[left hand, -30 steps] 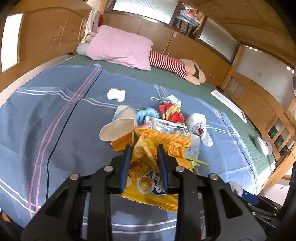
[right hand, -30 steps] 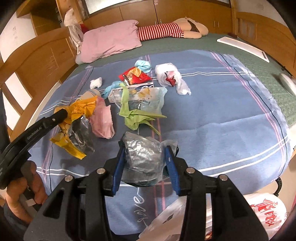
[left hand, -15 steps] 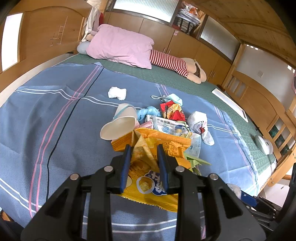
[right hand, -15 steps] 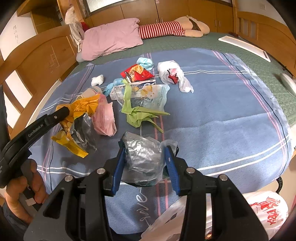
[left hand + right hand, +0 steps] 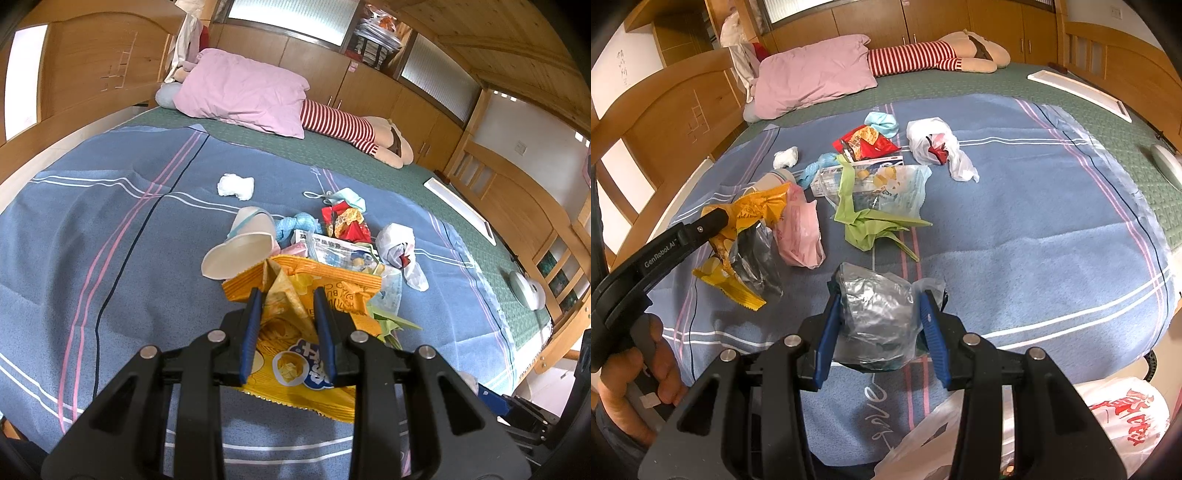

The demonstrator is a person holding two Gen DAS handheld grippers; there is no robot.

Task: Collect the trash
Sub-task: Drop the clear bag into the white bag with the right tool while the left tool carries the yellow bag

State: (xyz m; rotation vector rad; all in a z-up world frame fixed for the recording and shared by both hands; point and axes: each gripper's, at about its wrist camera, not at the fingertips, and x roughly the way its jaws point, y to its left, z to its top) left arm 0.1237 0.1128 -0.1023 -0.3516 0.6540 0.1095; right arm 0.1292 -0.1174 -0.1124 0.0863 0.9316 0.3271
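My left gripper (image 5: 287,297) is shut on a crumpled yellow chip bag (image 5: 295,354), lifted a little over the blue bedspread; the same bag (image 5: 746,221) hangs from that gripper (image 5: 718,221) in the right wrist view. My right gripper (image 5: 879,301) is shut on a crinkled silvery plastic wrapper (image 5: 875,317) above the bed's near edge. More trash lies mid-bed: a paper cup (image 5: 240,251), a pink bag (image 5: 799,232), green paper (image 5: 864,221), a red snack packet (image 5: 866,142), a white bag (image 5: 934,142), a tissue wad (image 5: 235,185).
A white plastic bag with red print (image 5: 1123,417) gapes below the bed's near edge at lower right. A pink pillow (image 5: 243,92) and a striped plush doll (image 5: 351,131) lie at the head. Wooden bed rails (image 5: 517,206) border the right side. A person's hand (image 5: 635,373) holds the left tool.
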